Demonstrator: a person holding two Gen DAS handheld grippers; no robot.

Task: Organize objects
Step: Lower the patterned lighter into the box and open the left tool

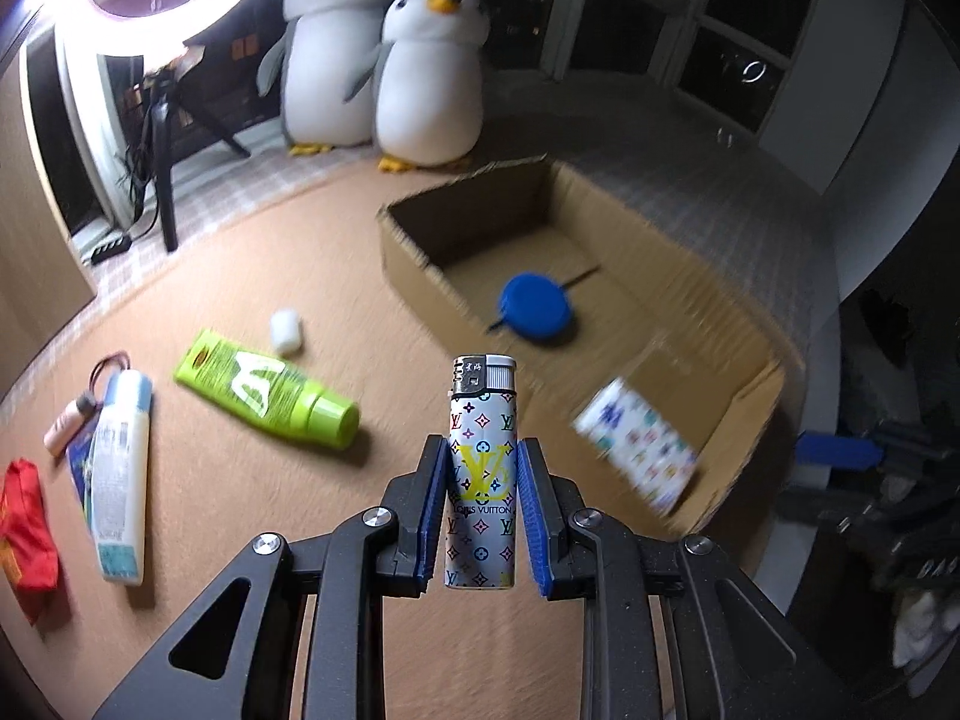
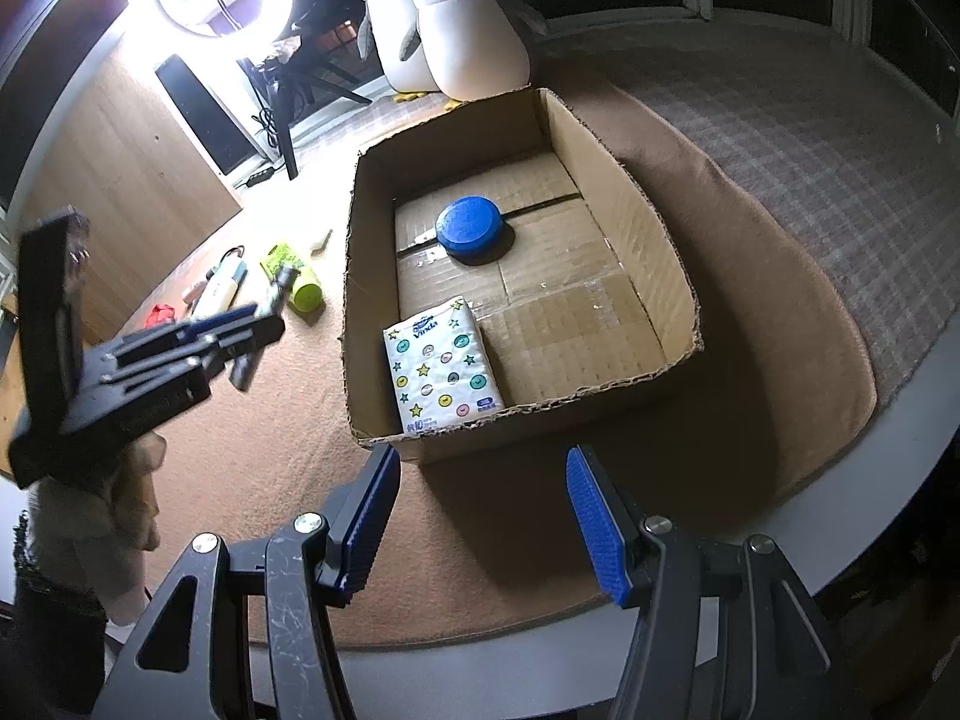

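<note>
Left hand-held gripper (image 1: 480, 468): jaws narrow, clamped on a lighter (image 1: 482, 468) held upright with its metal cap up, clear of the brown mat (image 1: 252, 252). In the left wrist view the box (image 1: 414, 264) lies at 1 o'clock from the lighter, near but not yet under it.

Right hand-held gripper (image 2: 483, 516): jaws about half apart, nothing between them, hanging just short of the near wall of the box, which sits at 12 o'clock in its own view.

Already in the box: a blue disc (image 2: 471, 228) toward the far end of the floor, and a tissue pack (image 2: 444, 363) leaning in the near left corner. The remainder of the box floor is bare cardboard.

Left on the mat, at 9 to 10 o'clock from the lighter in the left wrist view:
- green tube (image 1: 264, 390), lying on its side
- small white piece (image 1: 285, 330) just beyond the tube (identity not clear)
- white bottle (image 1: 123, 480), lying on a blue item only partly visible
- pink item (image 1: 69, 423) with a cord, beside the bottle
- red pouch (image 1: 27, 516) at the frame edge

Two plush penguins (image 1: 384, 66) stand beyond the mat; whether they count as task items cannot be told.

Assessment: roughly a third complete. Two items boxed, a third in the grip and awaiting carriage over the box wall, about five outstanding.
</note>
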